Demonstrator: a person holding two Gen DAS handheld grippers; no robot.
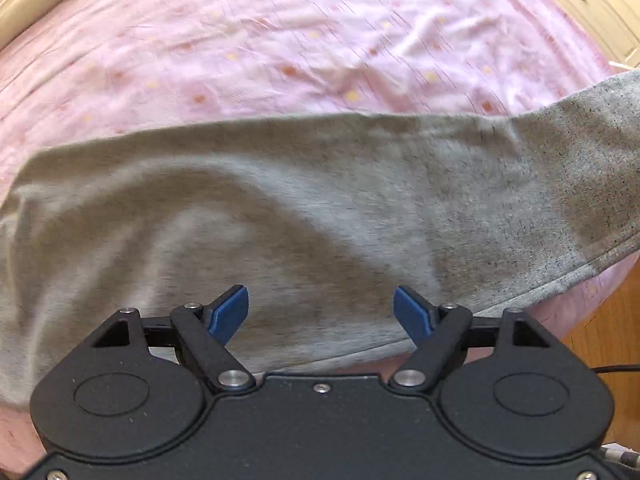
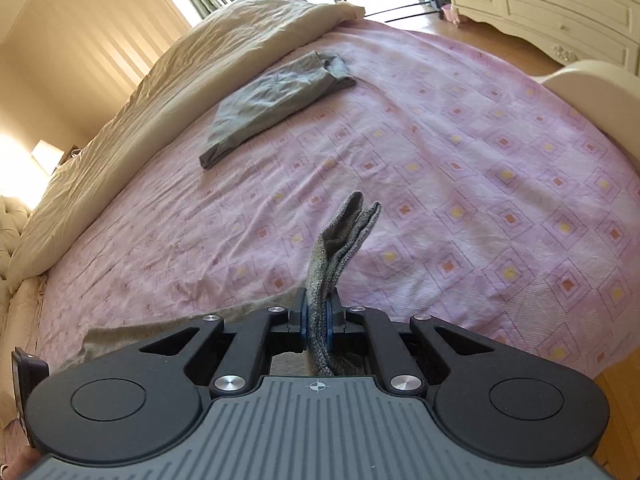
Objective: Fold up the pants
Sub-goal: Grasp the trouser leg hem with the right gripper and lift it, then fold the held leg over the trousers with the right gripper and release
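Observation:
Grey knit pants (image 1: 320,200) lie across the pink bedspread (image 1: 240,60) in the left wrist view, stretched from lower left to upper right. My left gripper (image 1: 321,312) is open, its blue pads (image 1: 230,312) apart, just above the pants' near edge, holding nothing. My right gripper (image 2: 317,316) is shut on a bunched end of the grey pants (image 2: 340,236), which sticks up past the fingers above the bed; more of the pants trails off to the lower left (image 2: 160,328).
A folded grey-green garment (image 2: 276,100) lies farther up the bed. A cream duvet (image 2: 140,92) runs along the left side. A white dresser (image 2: 560,4) and wooden floor (image 2: 500,40) lie beyond the bed; the cream footboard (image 2: 592,84) is at right.

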